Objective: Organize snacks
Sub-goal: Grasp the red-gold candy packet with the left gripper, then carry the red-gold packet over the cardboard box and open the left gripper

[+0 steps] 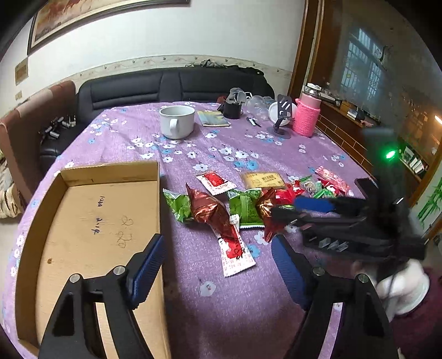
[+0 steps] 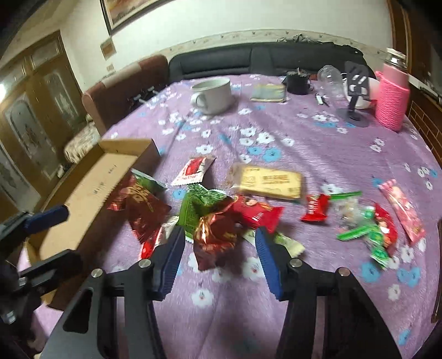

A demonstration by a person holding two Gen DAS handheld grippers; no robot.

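Step in hand, as judged: pick one snack, move it to the box (image 1: 91,221).

Right gripper (image 2: 219,250): jaws part-open, pads not touching the foil snack (image 2: 215,234) that lies between and just ahead of its tips. Advice: descend square, close on the twisted neck only, avoiding the green pack (image 2: 196,210) behind.

Left gripper (image 1: 218,265): open, empty; box rim under its left finger.

You are facing white wall (image 1: 171,36) with framed picture (image 1: 83,16) hanging; black sofa (image 1: 154,88) sitting behind table, wooden doors (image 2: 33,116) standing leftward, window (image 1: 362,63) glowing dimly.
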